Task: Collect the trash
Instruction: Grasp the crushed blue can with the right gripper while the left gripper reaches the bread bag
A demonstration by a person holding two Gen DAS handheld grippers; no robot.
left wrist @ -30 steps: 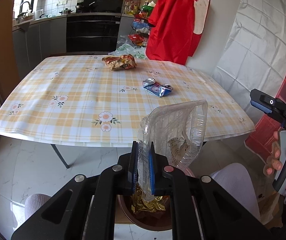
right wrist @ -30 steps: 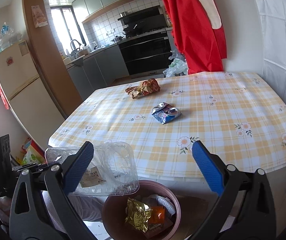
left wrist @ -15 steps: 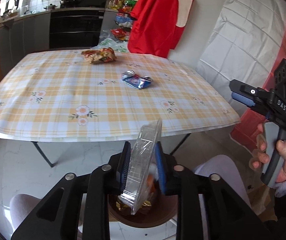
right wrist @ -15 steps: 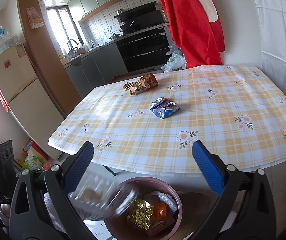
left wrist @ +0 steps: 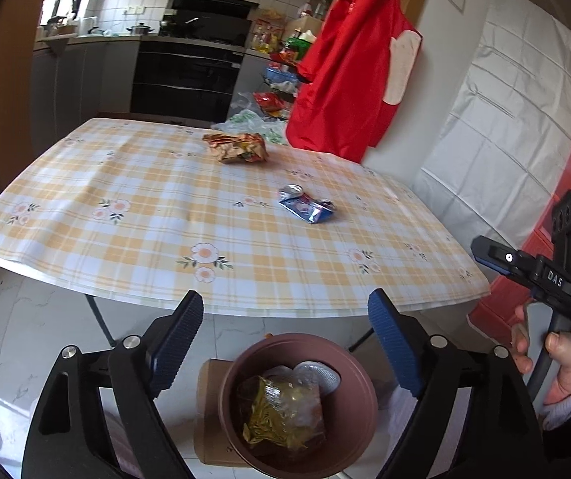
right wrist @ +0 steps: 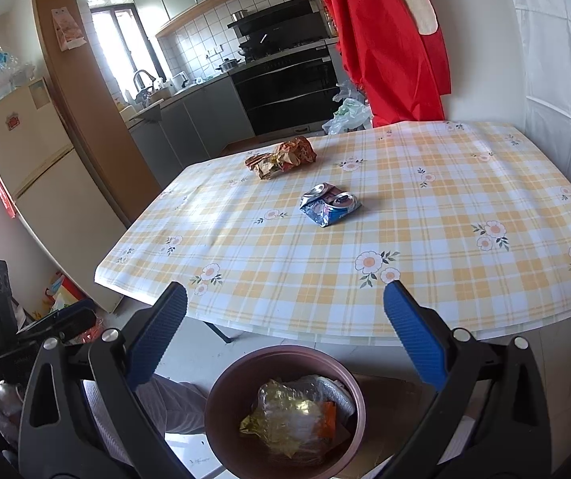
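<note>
Jaws of the left gripper (left wrist: 285, 311) are opening with nothing between them, hovering above the round brown trash bin (left wrist: 365, 395) at lower centre, where the clear plastic container (left wrist: 297, 403) is lying; the right gripper (right wrist: 285, 303) is gaping empty.

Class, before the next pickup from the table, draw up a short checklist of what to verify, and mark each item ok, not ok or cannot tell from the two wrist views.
1. Left tongs empty, jaws opening: ok.
2. Right tongs open and empty: ok.
3. Clear plastic container lies inside the bin: ok.
4. Crushed blue can lies alone on the tablecloth, reachable from above: ok.
5. Crumpled snack wrapper lies farther back, apart from the can: ok.
6. Room left in the bin for both: cannot tell.
</note>
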